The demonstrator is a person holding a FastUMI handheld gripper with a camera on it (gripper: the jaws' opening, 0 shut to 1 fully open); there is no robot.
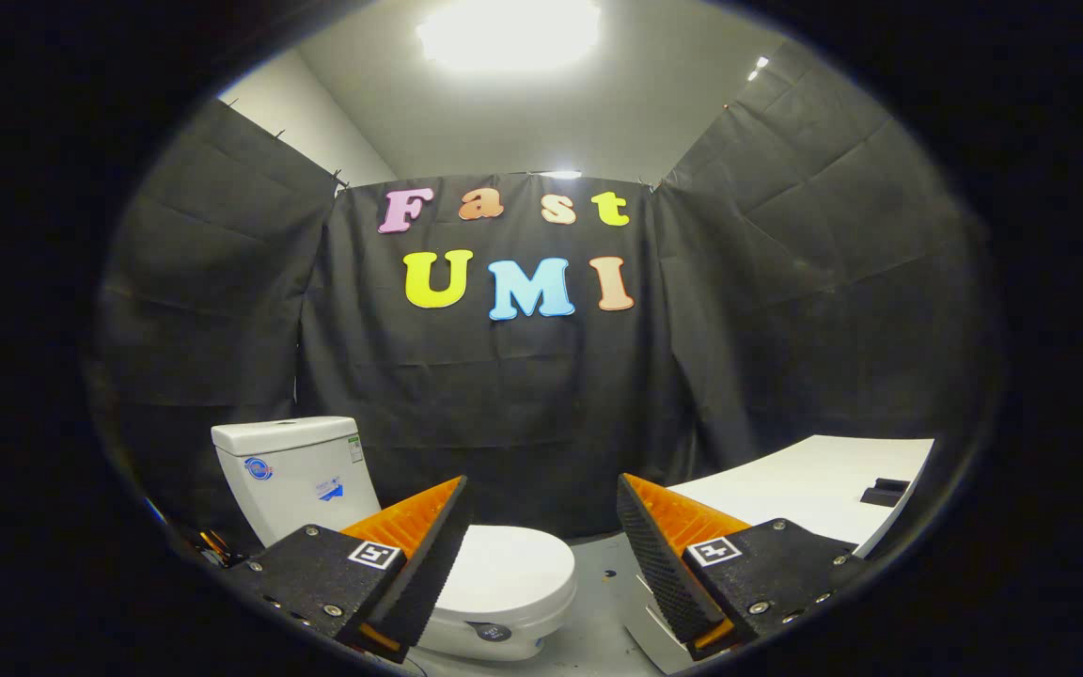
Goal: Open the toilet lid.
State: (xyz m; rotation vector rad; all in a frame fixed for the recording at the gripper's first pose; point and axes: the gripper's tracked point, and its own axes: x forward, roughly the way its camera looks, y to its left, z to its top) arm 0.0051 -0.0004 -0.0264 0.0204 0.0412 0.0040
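Toilet lid (511, 569) lies flat and closed on the bowl, at about eleven o'clock from your tongs (541, 512), partly behind the left finger, with the tank (292, 470) behind it. Your tongs are released, spread wide and grasping nothing, probably ready for the lid's front edge. A white worktop (814, 480) sits at two o'clock.

white table (786, 484) at right, against black cloth wall (523, 414); small dark object (885, 492) lies on table near its far edge. bright ceiling light (509, 33) overhead. grey floor (598, 611) below.
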